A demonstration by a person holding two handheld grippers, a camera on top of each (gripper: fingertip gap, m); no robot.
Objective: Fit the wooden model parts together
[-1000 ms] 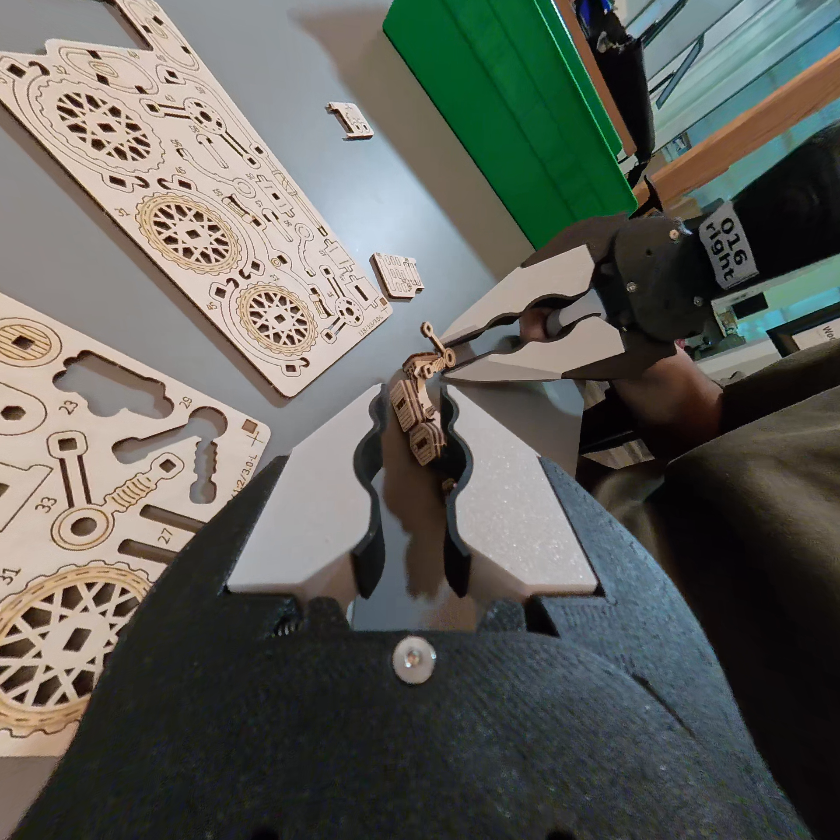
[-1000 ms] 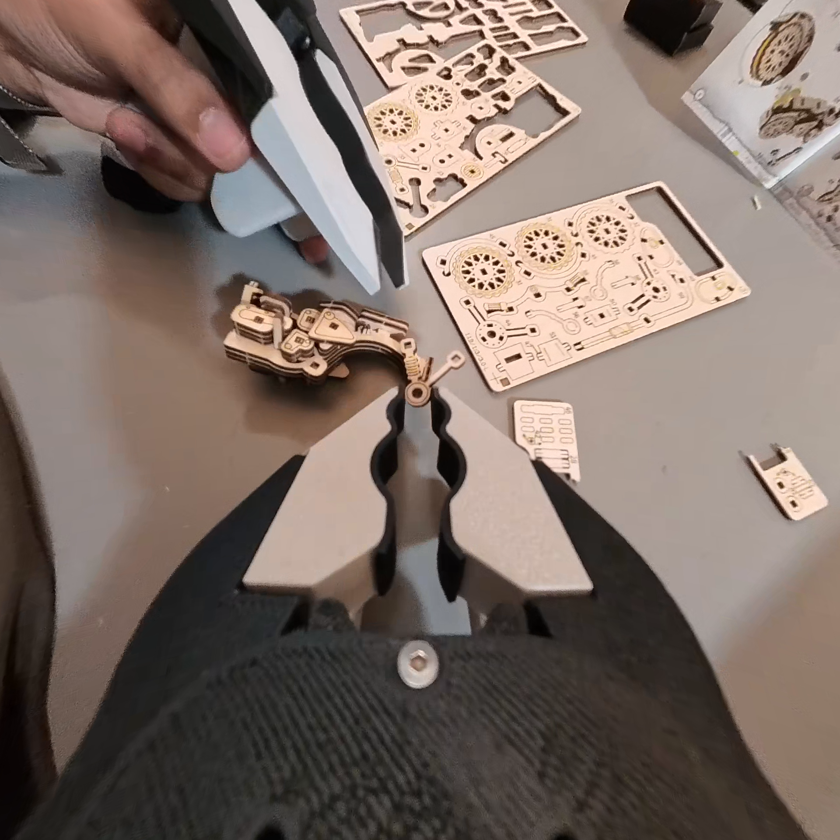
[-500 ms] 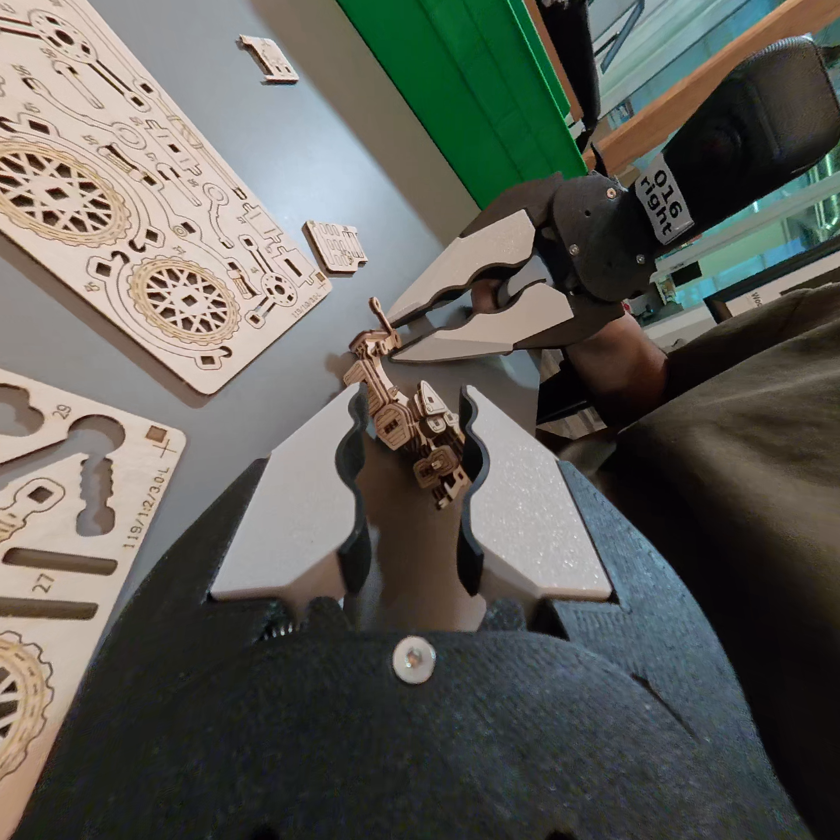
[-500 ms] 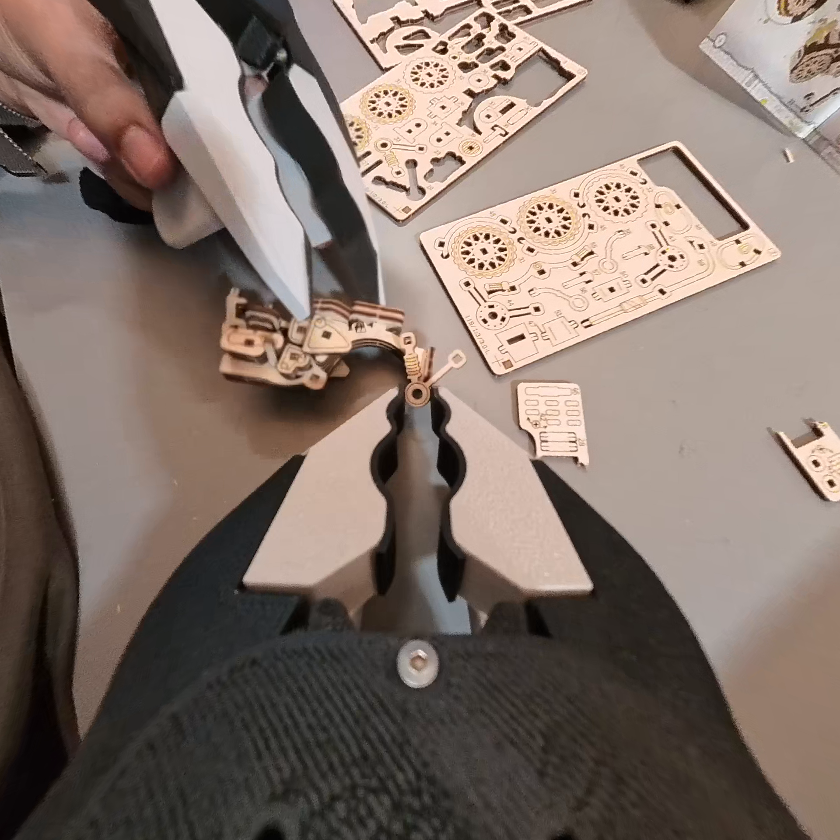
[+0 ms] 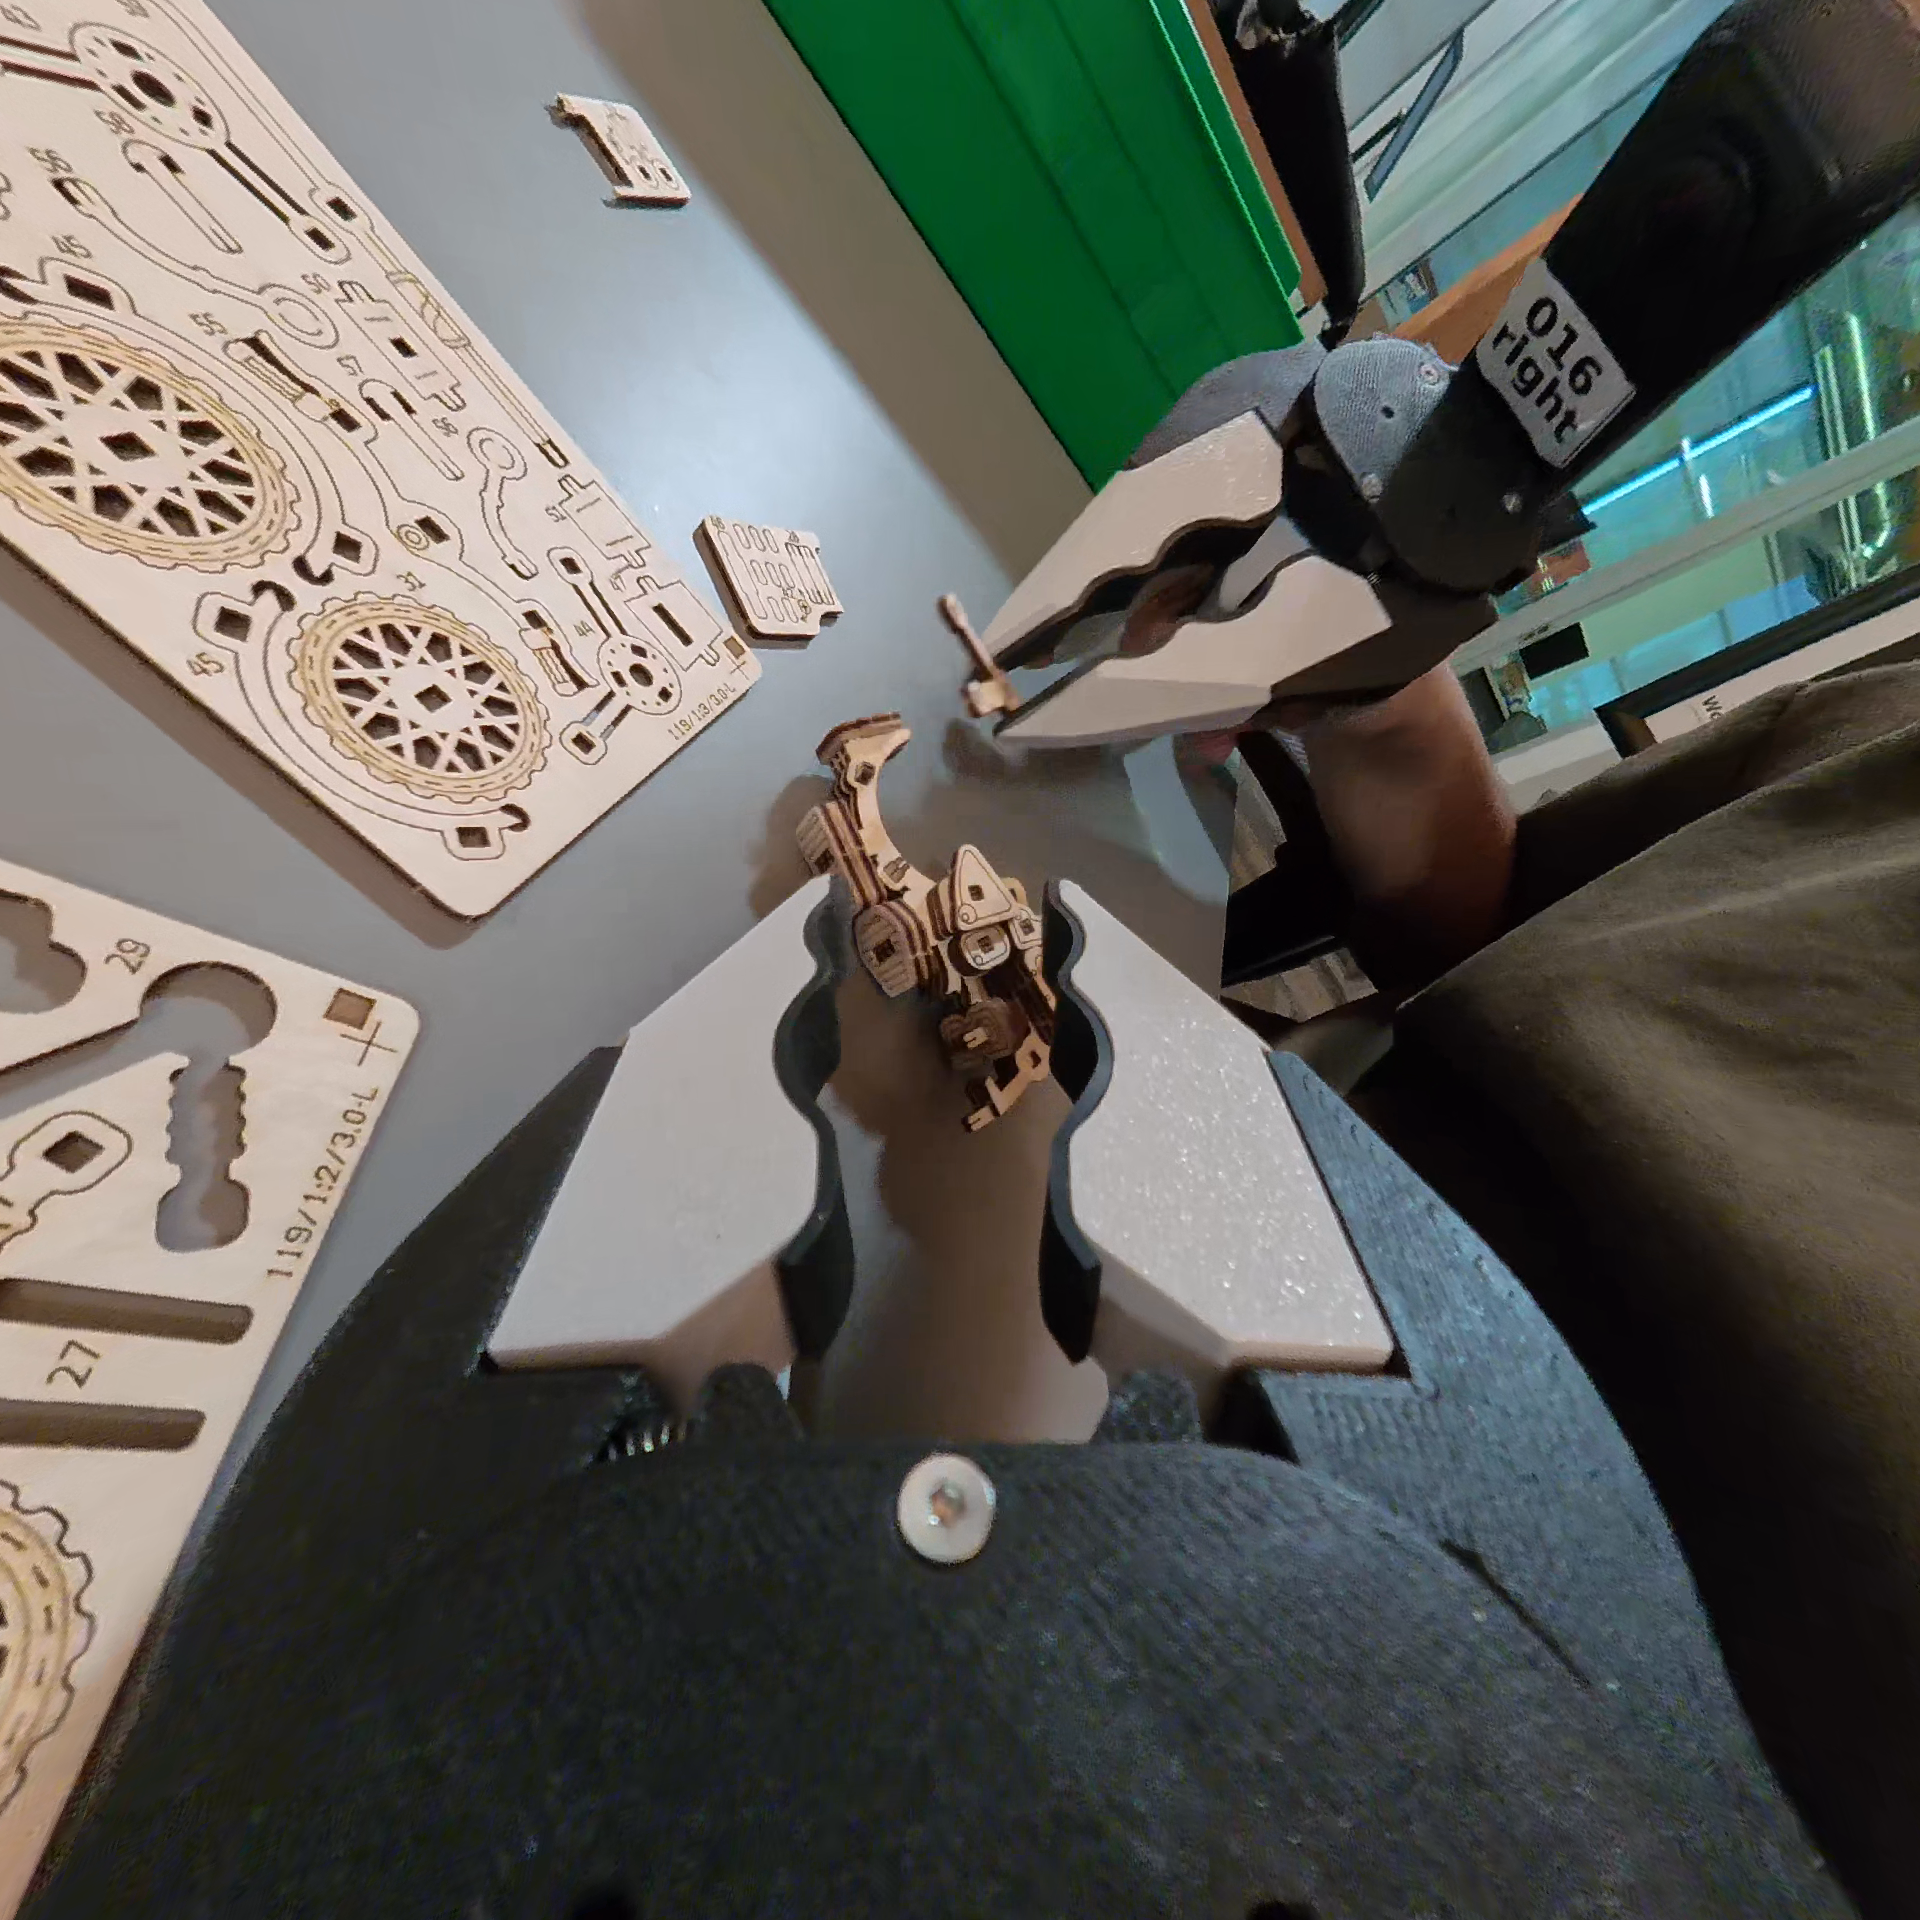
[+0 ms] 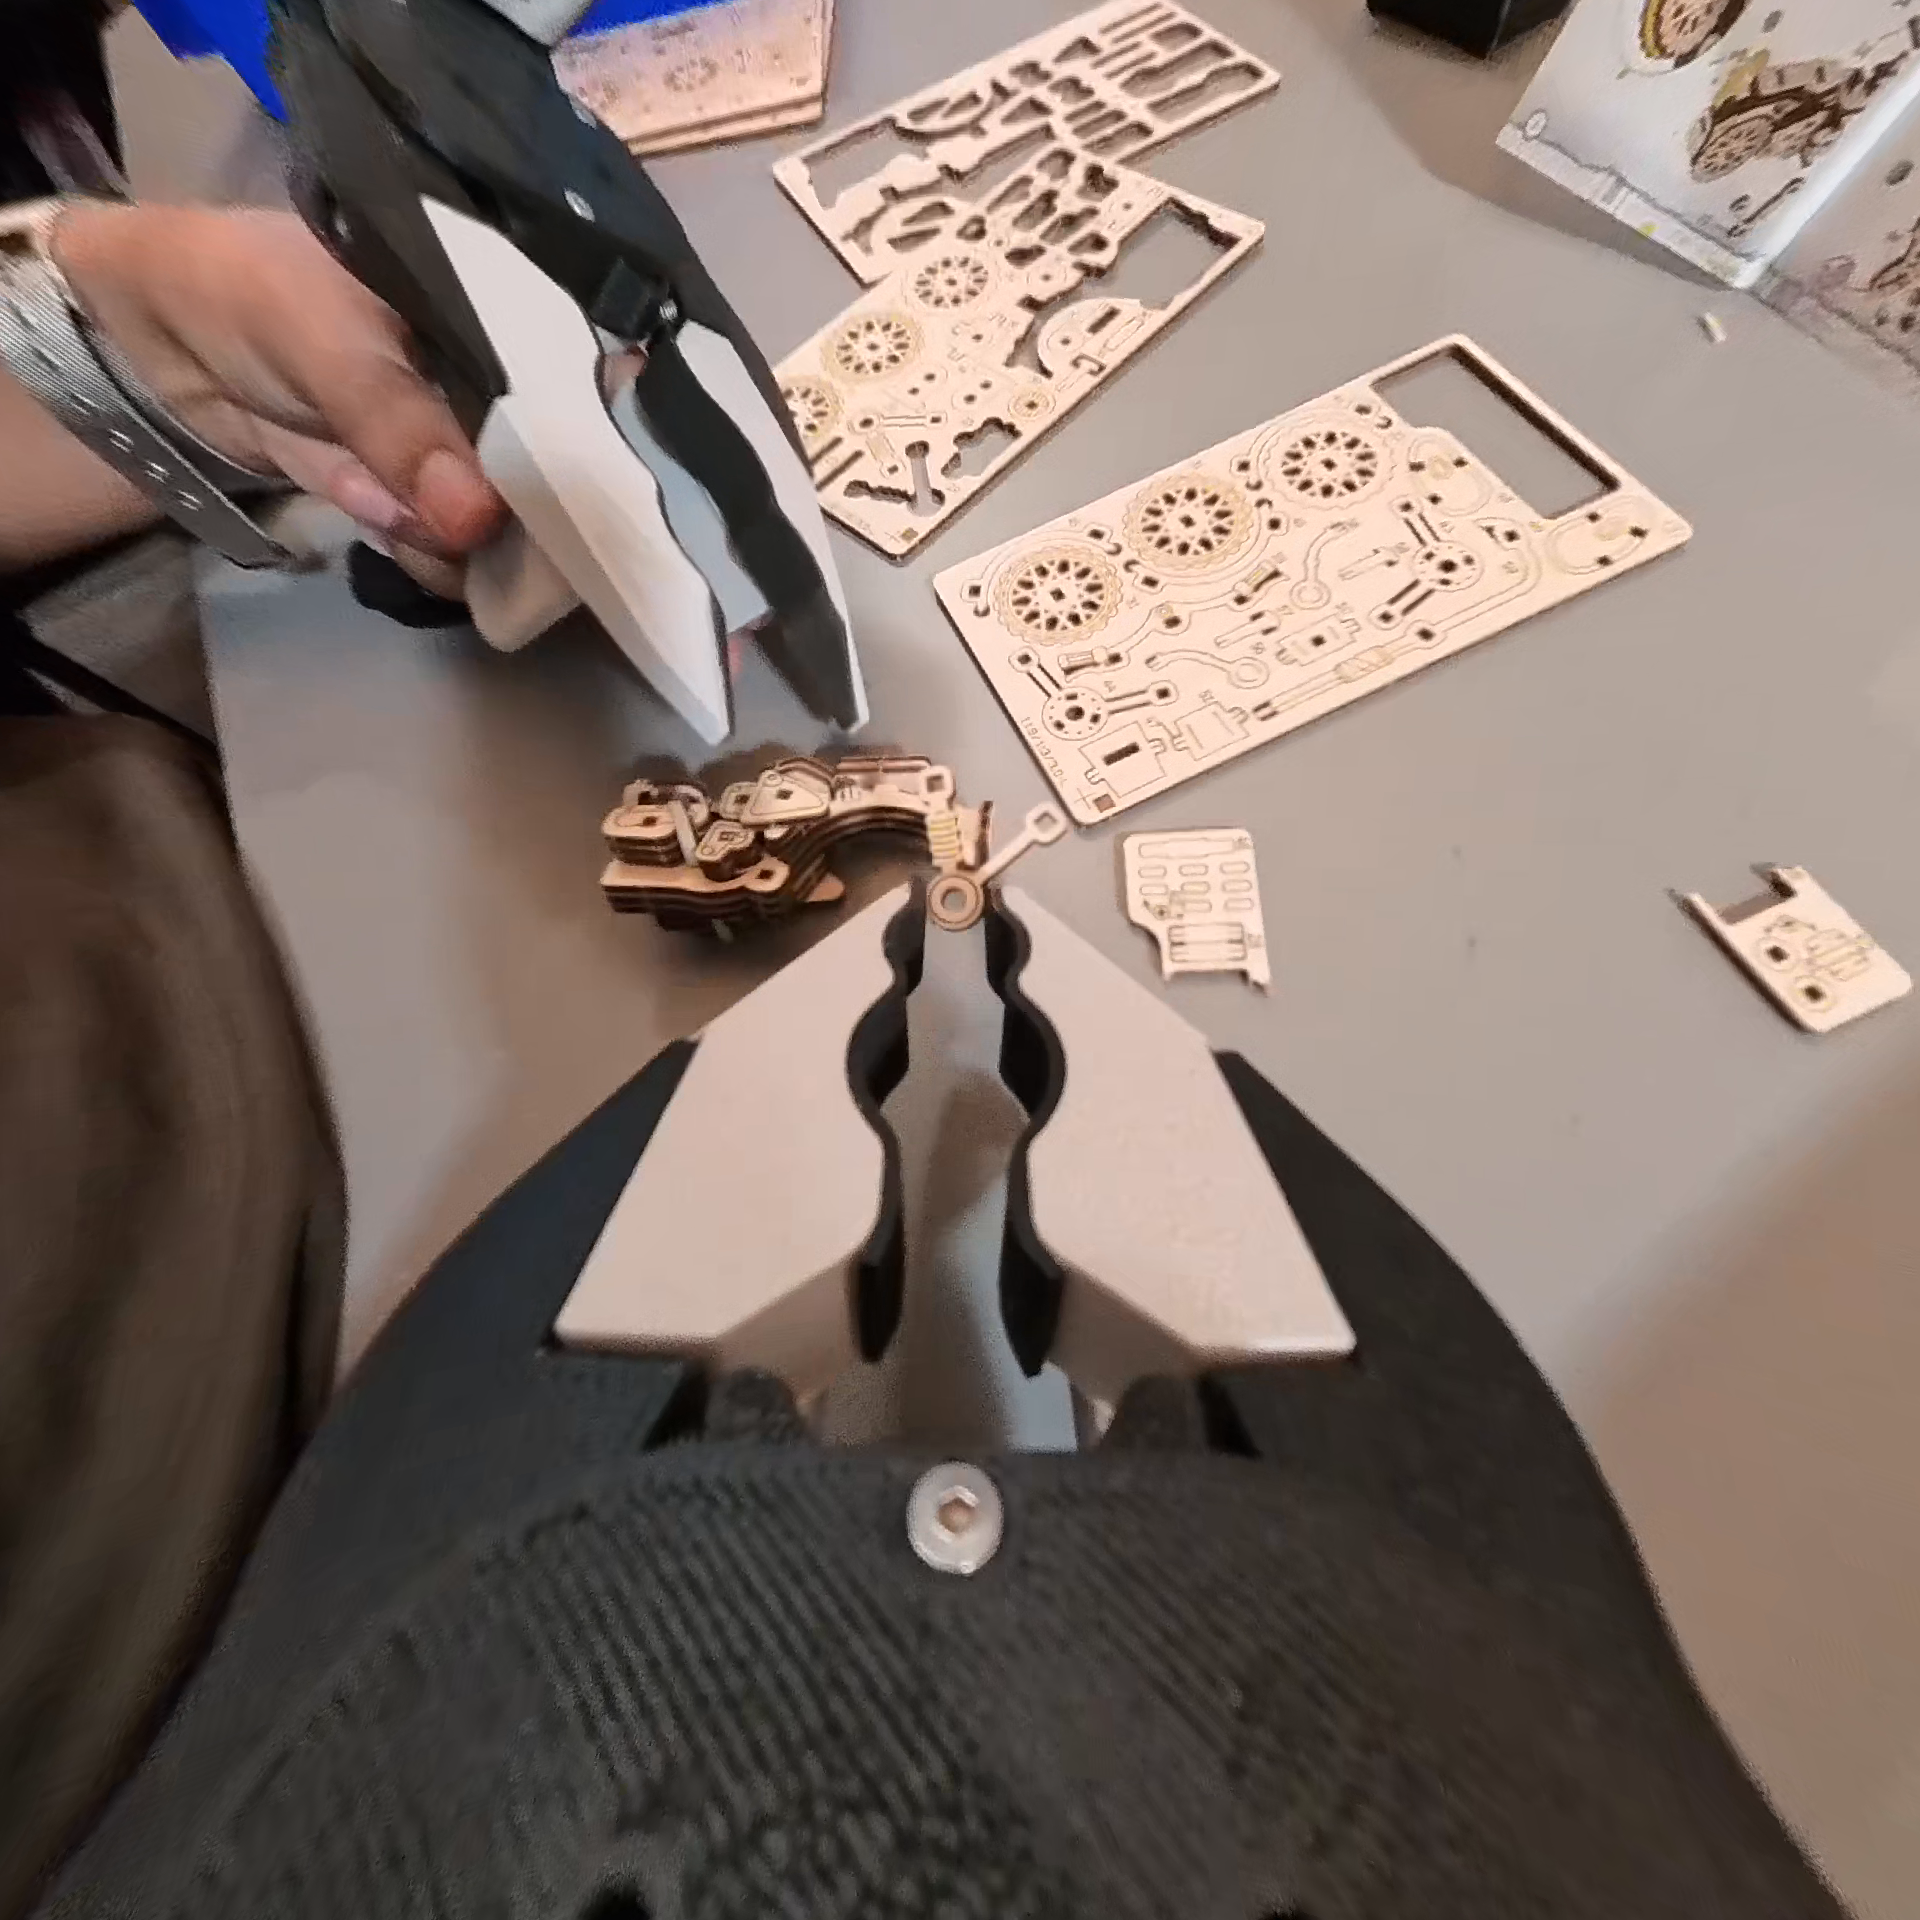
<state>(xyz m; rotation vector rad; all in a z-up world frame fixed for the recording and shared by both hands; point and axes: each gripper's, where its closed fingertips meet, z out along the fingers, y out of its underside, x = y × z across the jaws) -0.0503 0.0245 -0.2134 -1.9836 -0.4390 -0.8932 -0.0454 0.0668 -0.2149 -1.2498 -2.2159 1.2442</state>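
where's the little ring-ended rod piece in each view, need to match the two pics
Left wrist view: the rod piece sits right of centre in the upper half, pinched at the tip of the right tool.
Right wrist view: the rod piece is at centre, just above the middle, between that tool's fingertips.
Shared landmark: the half-built wooden model on the grey table, beside the piece.

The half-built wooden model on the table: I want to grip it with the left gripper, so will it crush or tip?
The half-built wooden model looks like thin stacked layers with small protruding tabs, so a hard squeeze would probably snap something. It lies low on the grey table, so tipping seems unlikely. Being small, it is probably light and may slide when the open left gripper touches it.
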